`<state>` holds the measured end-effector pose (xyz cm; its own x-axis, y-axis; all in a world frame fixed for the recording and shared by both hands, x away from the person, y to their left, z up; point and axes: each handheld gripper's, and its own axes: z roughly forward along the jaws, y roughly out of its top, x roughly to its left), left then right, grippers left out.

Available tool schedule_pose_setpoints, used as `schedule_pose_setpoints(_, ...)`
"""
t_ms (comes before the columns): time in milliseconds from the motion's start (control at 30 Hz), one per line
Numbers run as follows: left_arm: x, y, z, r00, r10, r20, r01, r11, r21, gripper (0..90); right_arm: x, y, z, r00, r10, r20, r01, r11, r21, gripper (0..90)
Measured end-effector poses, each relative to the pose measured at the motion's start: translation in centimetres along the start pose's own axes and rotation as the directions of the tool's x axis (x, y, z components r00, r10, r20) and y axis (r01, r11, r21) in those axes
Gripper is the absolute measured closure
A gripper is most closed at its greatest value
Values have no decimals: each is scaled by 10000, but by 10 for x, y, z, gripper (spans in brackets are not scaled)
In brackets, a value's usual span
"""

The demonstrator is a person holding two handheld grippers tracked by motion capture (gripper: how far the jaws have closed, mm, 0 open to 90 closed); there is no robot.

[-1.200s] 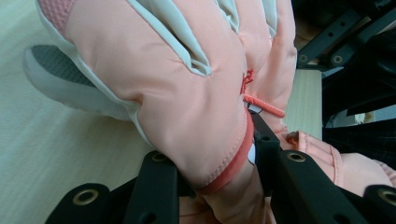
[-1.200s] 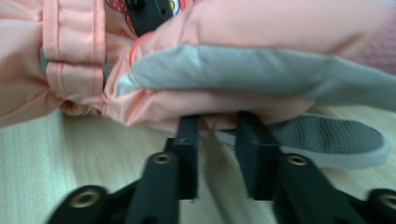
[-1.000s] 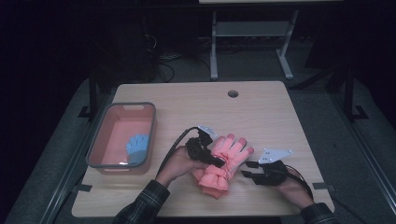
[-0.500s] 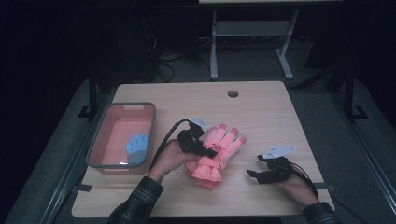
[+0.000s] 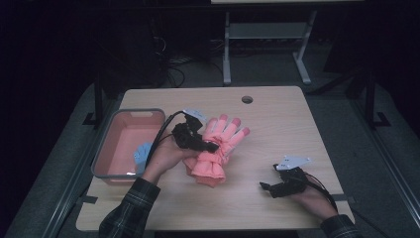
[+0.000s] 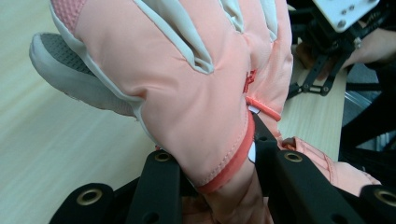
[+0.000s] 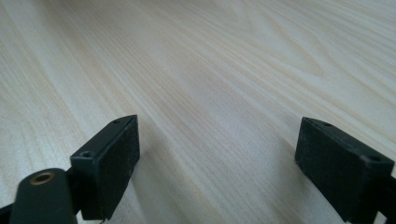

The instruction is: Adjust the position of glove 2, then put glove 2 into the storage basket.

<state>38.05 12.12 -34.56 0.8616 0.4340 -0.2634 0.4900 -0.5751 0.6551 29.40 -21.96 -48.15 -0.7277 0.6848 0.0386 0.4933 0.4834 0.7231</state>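
Note:
A pink winter glove hangs lifted over the middle of the table, fingers pointing away and cuff drooping toward the tabletop. My left gripper is shut on it from the left side. In the left gripper view the glove bulges out between the two black jaws, pinched near its orange-trimmed edge. My right gripper rests low at the table's front right, apart from the glove. Its jaws have just been opening and now stand wide with nothing between them; the right gripper has bare wood ahead of it.
A pink bin stands at the table's left side with a blue glove inside. The light wooden table has a round cable hole near its far edge. Desk legs and cables stand on the dark floor behind.
The left hand has raised the pink glove and carried it left, away from the right gripper. The right gripper stayed at the front right and no longer sits against the cuff.

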Motion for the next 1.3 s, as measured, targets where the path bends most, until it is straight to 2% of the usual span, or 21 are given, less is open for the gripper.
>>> schedule_pose_setpoints(33, 0, 0, 0, 10000, 0, 0, 0, 10000, 0, 712, 0, 0, 0, 10000, 2, 1, -2, 10000, 1, 129)
schedule_pose_setpoints(133, 6, 1, -17, 9995, -142, -273, 139, 9998, -116, 711, 0, 0, 0, 10000, 11, 9, -11, 10000, 1, 127)
schedule_pose_setpoints(167, 6, 1, -17, 9995, -142, -273, 139, 9998, -116, 711, 0, 0, 0, 10000, 12, 6, -12, 10000, 3, 127)
schedule_pose_setpoints(233, 11, 0, -32, 9979, -279, -589, 270, 9995, -152, 711, 0, 0, 0, 10000, 14, 3, -14, 10000, 3, 127)
schedule_pose_setpoints(333, 15, -2, -42, 9965, -415, -725, 397, 9989, -256, 711, 0, 0, 0, 10000, 17, 5, -17, 10000, 4, 127)
schedule_pose_setpoints(367, 19, -5, -52, 9947, -525, -886, 496, 9982, -340, 711, 0, 0, 0, 10000, 5, 9, -5, 10000, 1, 127)
schedule_pose_setpoints(433, 21, -6, -57, 9932, -599, -999, 562, 9976, -401, 711, 0, 0, 0, 10000, 12, 6, -12, 10000, 4, 127)
schedule_pose_setpoints(500, 28, -11, -72, 9890, -798, -1249, 736, 9958, -539, 710, 0, 0, 0, 10000, 12, 7, -12, 10000, 5, 127)
schedule_pose_setpoints(667, 39, -23, -96, 9805, -1213, -1547, 1096, 9906, -819, 711, 0, 0, 0, 10000, -12, 15, 12, 10000, 12, 127)
schedule_pose_setpoints(700, 39, -23, -96, 9805, -1213, -1547, 1096, 9906, -819, 710, 0, 0, 0, 10000, -12, 15, 12, 10000, 12, 127)
schedule_pose_setpoints(767, 43, -28, -105, 9765, -1321, -1705, 1193, 9894, -833, 710, 0, 0, 0, 10000, -10, 15, 10, 10000, 11, 127)
schedule_pose_setpoints(800, 46, -34, -113, 9710, -1535, -1833, 1383, 9860, -929, 710, 0, 0, 0, 10000, -10, 16, 10, 10000, 11, 127)
schedule_pose_setpoints(833, 46, -34, -113, 9710, -1535, -1833, 1383, 9860, -929, 710, 0, 0, 0, 10000, -14, 16, 14, 10000, 13, 127)
schedule_pose_setpoints(900, 52, -44, -125, 9629, -1802, -2008, 1605, 9808, -1106, 711, 0, 0, 0, 10000, -12, 21, 12, 10000, 12, 127)
schedule_pose_setpoints(933, 52, -44, -125, 9629, -1802, -2008, 1605, 9808, -1106, 710, 0, 0, 0, 10000, -9, 23, 9, 10000, 10, 127)
schedule_pose_setpoints(1000, 58, -54, -137, 9551, -2049, -2142, 1812, 9754, -1251, 711, 0, 0, 0, 10000, 0, 23, 0, 10000, 13, 127)
schedule_pose_setpoints(1133, 64, -67, -149, 9431, -2419, -2280, 2135, 9665, -1422, 710, 0, 0, 0, 10000, 0, 26, 0, 10000, 12, 127)
schedule_pose_setpoints(1167, 64, -67, -149, 9431, -2419, -2280, 2135, 9665, -1422, 711, 0, 0, 0, 10000, 0, 26, 0, 10000, 12, 127)
schedule_pose_setpoints(1200, 68, -74, -155, 9362, -2595, -2370, 2286, 9619, -1502, 711, 0, 0, 0, 10000, 1, 28, -1, 10000, 15, 127)
schedule_pose_setpoints(1233, 68, -74, -155, 9362, -2595, -2370, 2286, 9619, -1502, 711, 0, 0, 0, 10000, 1, 28, -1, 10000, 15, 127)
schedule_pose_setpoints(1300, 73, -81, -160, 9289, -2766, -2463, 2440, 9573, -1548, 710, 0, 0, 0, 10000, 4, 29, -4, 10000, 15, 127)
